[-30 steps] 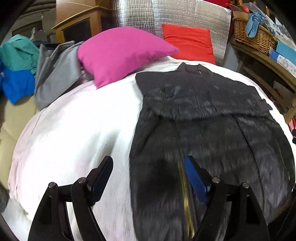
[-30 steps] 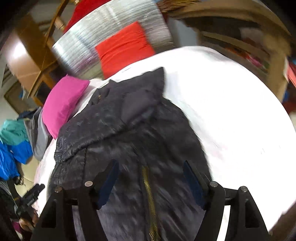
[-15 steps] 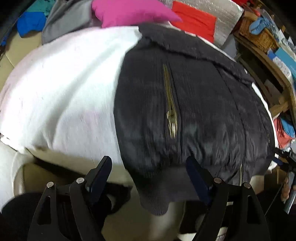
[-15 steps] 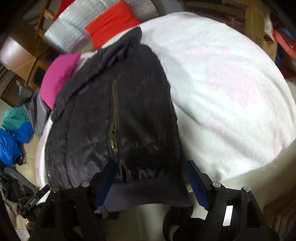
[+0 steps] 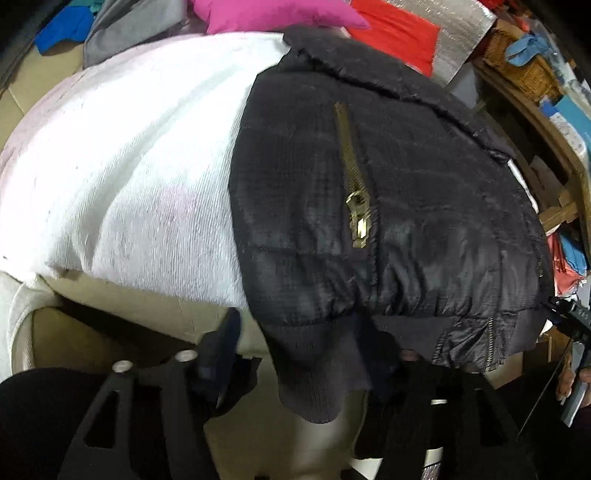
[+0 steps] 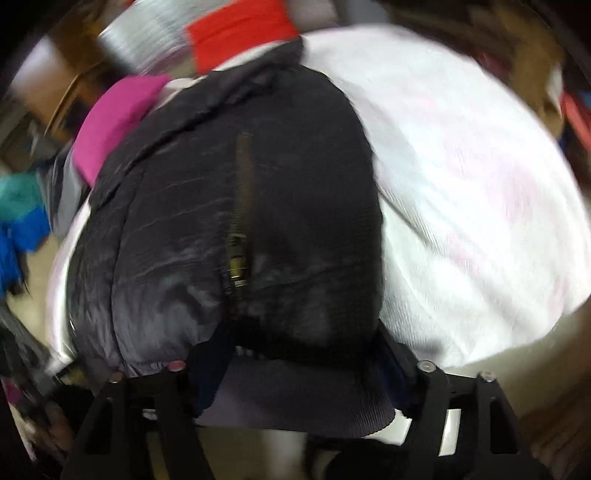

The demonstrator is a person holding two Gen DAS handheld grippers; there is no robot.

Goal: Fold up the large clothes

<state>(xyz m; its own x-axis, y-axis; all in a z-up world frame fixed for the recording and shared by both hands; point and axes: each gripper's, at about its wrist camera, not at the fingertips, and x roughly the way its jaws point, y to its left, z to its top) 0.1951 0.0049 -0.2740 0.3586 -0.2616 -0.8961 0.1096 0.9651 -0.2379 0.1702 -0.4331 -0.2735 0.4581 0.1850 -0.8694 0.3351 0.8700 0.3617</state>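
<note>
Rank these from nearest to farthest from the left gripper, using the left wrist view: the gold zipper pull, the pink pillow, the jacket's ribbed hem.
From the left gripper:
1. Ribbed hem of the black jacket, hanging between the fingers.
2. Gold zipper pull, mid-jacket, up and slightly right.
3. Pink pillow, at the top, beyond the jacket's collar.

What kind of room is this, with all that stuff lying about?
Probably a lived-in bedroom or spare room: a black jacket lies on a white blanket, with a pink cushion behind and a wicker basket on cluttered wooden shelves.
</note>
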